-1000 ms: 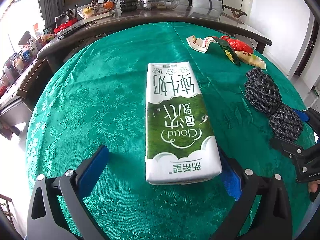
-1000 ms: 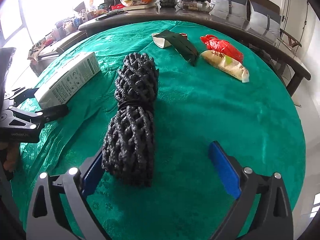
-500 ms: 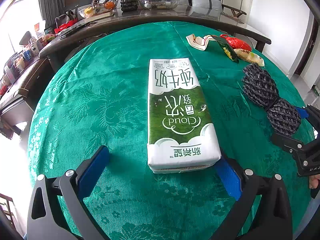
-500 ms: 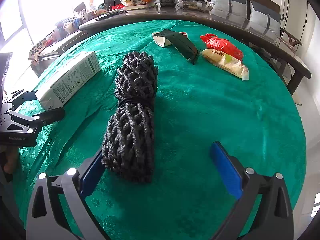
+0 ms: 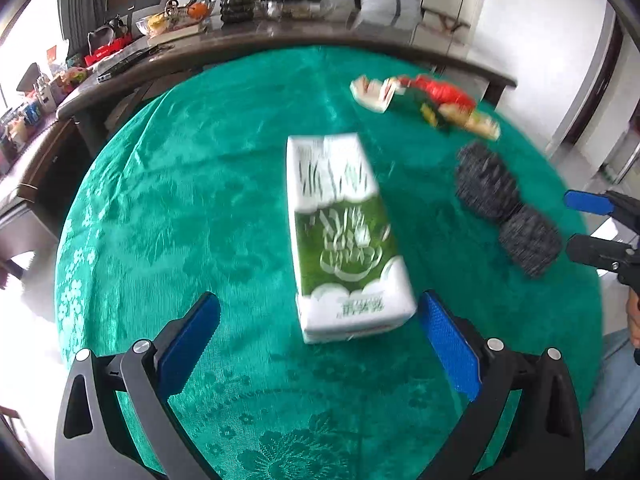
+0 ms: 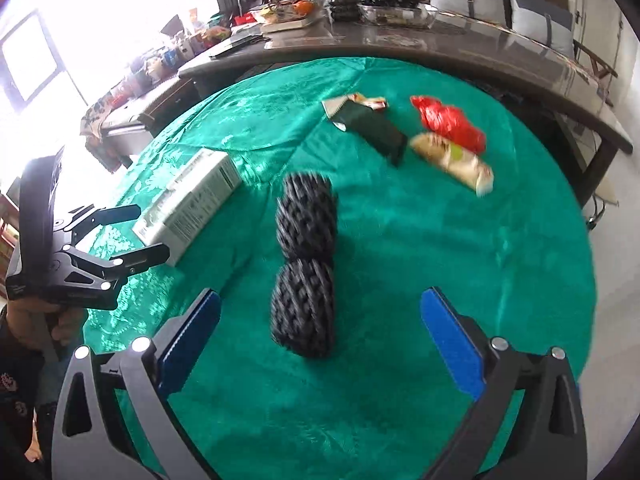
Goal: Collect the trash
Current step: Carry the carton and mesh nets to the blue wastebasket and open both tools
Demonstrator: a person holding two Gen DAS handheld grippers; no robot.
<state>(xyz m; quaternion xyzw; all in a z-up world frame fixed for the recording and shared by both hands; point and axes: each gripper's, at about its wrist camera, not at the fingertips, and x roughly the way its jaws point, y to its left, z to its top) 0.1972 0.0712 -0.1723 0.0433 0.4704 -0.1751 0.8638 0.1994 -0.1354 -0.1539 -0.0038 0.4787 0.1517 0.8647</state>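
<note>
both spread: the left hand-held gripper sits just near of the milk carton on the green surface; the right hand-held gripper frames the black mesh bundle, wrappers far right.

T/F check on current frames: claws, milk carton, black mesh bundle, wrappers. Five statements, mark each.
1. The left claw is shut on the milk carton. False: it is open, carton ahead of it.
2. The carton lies flat on the green tablecloth. True.
3. The black mesh bundle stands upright. False: it lies flat.
4. The right claw is open. True.
5. The red wrapper sits on the carton. False: apart, farther back.
</note>
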